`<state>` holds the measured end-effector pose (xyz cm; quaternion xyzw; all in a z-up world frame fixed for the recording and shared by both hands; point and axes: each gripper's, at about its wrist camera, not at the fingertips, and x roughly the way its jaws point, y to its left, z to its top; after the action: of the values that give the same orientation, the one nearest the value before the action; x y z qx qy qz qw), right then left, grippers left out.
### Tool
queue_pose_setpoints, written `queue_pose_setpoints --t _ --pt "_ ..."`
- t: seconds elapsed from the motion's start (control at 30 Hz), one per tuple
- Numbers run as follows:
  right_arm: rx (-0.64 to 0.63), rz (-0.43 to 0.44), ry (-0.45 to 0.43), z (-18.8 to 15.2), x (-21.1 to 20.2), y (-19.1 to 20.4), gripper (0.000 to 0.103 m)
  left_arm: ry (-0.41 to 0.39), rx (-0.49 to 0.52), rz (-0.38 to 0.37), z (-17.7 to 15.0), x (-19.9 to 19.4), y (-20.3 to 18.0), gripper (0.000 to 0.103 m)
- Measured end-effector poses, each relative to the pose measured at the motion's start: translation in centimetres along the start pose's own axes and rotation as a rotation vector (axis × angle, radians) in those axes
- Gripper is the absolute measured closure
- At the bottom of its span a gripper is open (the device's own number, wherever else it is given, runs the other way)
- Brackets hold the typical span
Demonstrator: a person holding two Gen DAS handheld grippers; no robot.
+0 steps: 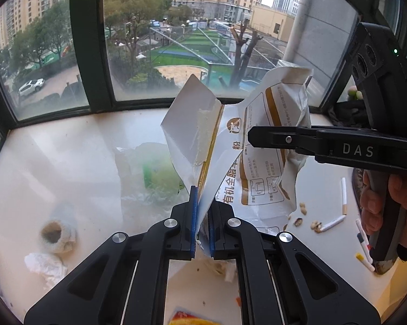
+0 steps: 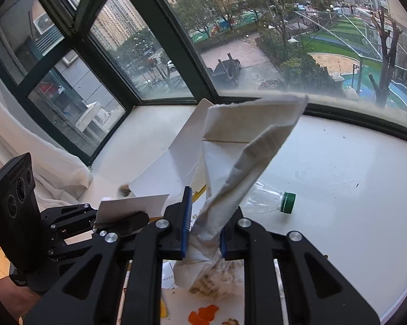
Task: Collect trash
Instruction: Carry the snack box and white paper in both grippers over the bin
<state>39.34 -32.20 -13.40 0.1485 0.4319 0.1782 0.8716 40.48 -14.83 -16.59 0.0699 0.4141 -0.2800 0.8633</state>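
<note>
"DAS" (image 1: 357, 150) — right gripper (image 1: 250, 136) fingers

The torn milk-powder bag (image 1: 260, 146) looks like matt printed paper, creased, its inside plain white. The sill (image 1: 67, 162) is smooth, glossy white. The bottle (image 2: 260, 197) is clear plastic with a ribbed green cap (image 2: 288, 202). Gripper frames look like matt black plastic with shiny metal bolts.

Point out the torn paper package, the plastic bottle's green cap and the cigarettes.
torn paper package (image 1: 260, 173), left wrist view, on its printed panel.
green cap (image 2: 288, 202), right wrist view, on the cap's side.
cigarettes (image 1: 344, 195), left wrist view, on the upright one's white shaft.
</note>
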Motion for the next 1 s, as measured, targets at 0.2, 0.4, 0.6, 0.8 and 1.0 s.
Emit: queue_pose_setpoints --t 0.2,0.4,0.6,0.8,1.0 --pt "-0.060 0.032 -0.034 -0.4 -3.4 3.4 0.086 -0.040 -0.021 0.031 -0.9 -5.2 -1.3 0.098" --pt "-0.132 0.058 -0.034 -1.4 -5.5 7.3 0.086 -0.073 -0.041 0.063 -3.2 -10.4 -2.2 0.098" --pt "-0.196 0.100 -0.035 -3.5 -7.1 12.2 0.086 -0.089 -0.062 0.098 -6.7 -14.9 -2.3 0.097" --pt "-0.263 0.140 -0.026 -6.1 -7.6 17.3 0.086 -0.102 -0.104 0.147 -10.6 -19.4 -1.8 0.097" --pt "-0.316 0.174 -0.006 -9.2 -8.2 21.9 0.086 -0.115 -0.147 0.196 -14.7 -24.0 -1.2 0.097"
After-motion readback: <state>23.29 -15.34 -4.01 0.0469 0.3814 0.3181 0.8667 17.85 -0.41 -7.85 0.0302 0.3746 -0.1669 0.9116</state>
